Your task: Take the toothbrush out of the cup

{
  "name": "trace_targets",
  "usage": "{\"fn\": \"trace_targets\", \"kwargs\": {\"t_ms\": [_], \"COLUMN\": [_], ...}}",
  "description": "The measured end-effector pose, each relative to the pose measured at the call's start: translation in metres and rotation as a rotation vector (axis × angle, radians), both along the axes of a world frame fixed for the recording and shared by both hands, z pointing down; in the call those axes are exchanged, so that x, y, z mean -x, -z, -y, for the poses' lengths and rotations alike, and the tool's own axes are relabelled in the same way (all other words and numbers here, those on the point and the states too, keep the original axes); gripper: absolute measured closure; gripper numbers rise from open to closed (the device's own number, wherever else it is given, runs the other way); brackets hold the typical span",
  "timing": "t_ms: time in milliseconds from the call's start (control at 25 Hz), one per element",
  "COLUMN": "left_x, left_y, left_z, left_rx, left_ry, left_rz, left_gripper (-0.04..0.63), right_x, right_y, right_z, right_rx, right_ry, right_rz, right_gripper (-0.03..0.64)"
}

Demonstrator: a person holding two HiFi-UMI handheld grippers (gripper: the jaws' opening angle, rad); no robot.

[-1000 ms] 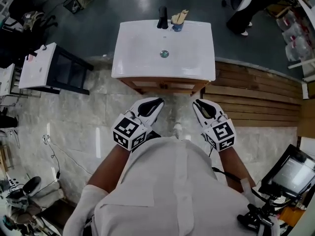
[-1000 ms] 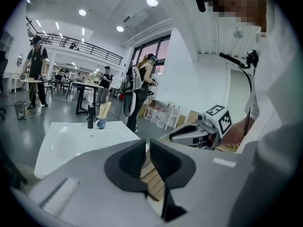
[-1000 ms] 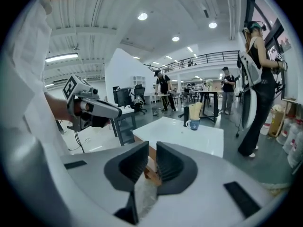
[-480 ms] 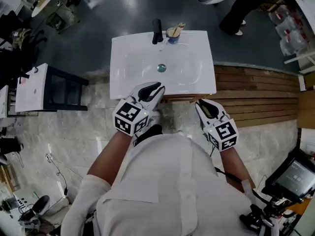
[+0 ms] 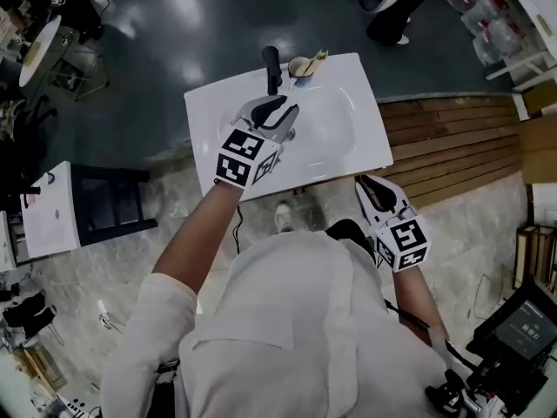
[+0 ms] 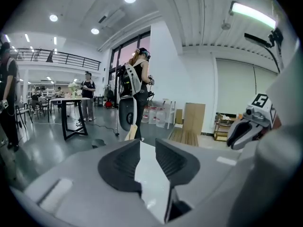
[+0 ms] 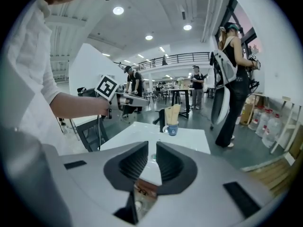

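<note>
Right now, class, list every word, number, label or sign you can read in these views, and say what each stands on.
No text here is readable.
Left gripper and right gripper: cubes with square marker patterns, no writing.
Cup: pale mark, too small to read.
Screen: faint print, too small to read.

I look down on a white washbasin [image 5: 348,138] with a black faucet [image 5: 271,66] at its far rim, upper centre. Wooden planks [image 5: 444,142] lie to its right, and a white-topped stand [image 5: 43,212] stands at far left. A monitor [image 5: 522,325] sits lower right, and water bottles [image 5: 492,29] stand upper right.
</note>
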State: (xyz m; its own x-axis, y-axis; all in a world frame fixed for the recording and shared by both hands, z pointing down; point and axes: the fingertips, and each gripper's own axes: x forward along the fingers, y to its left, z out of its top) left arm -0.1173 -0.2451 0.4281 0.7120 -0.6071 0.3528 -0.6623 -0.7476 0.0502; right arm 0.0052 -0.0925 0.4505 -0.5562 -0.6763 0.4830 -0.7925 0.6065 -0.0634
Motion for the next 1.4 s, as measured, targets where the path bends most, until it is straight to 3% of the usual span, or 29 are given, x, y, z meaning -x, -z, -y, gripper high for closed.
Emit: {"fn": "trace_targets", "kwargs": {"t_ms": [320,560,800,1000,1400], "left_x": [-0.027,-0.035,-0.043,-0.044,-0.047], "left_y": [-0.012,-0.026,-0.047,-0.056,-0.07], "left_z": [0.061,0.085,0.094,0.104,0.112], "left_rx": [-0.039,-0.057,-0.052,-0.066,-0.021], "left_ry": [-0.031,-0.06,-0.1,-0.083,-0.104], "left_rz": [0.091,0.226,0.359,0.451,0.529], "left_gripper": [0.505,0.505,0.505,0.505,0.506], "right_x": [-0.032,-0.058,-0.068,-0.075,-0.09], "right_y": [0.002,0.009,0.008,0.008,0.004], "right_z": [-0.002,0.008,0.017,0.024,0.036], "right_rx": [0.03,0.019,0.026,0.027,0.032], "right_ry": [-0.106,-0.166,-0.151,-0.132,-0.112], "right_rz": [-0.02,-0.023,-0.018,-0.01,-0.003], "right_gripper": [0.594,0.594,0.594,0.594,0.594]}}
